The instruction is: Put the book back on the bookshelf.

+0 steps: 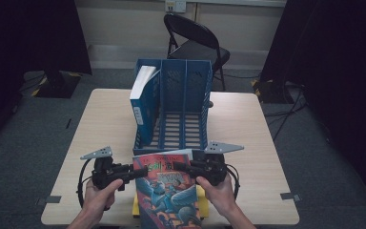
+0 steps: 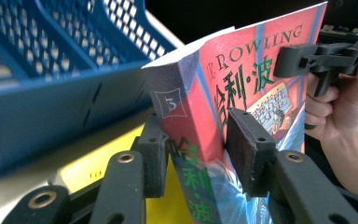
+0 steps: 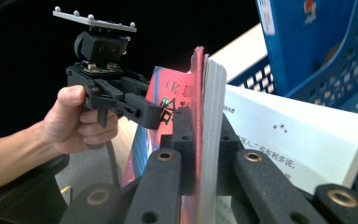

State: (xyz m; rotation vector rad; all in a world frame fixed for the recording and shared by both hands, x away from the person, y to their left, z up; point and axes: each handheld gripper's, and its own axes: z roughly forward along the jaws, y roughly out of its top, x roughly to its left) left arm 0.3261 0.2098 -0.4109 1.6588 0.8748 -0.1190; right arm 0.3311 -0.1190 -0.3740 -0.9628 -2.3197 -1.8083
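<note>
A paperback book [image 1: 169, 191] with a red and blue illustrated cover is held near the table's front edge, between both grippers. My left gripper [image 1: 140, 171] grips its left side; in the left gripper view its pads [image 2: 247, 144] press on the spine [image 2: 186, 121] and the front cover. From the right, my right gripper [image 1: 178, 167] is shut on the front cover and some pages [image 3: 205, 116], while the remaining page block [image 3: 289, 135] hangs open to the side. A blue file rack [image 1: 171, 109] with three compartments stands just beyond the book.
A blue book [image 1: 143, 95] stands in the rack's left compartment. Something flat and yellow [image 1: 136, 205] lies under the held book on the wooden table [image 1: 105, 124]. A black folding chair [image 1: 195, 43] stands behind the table.
</note>
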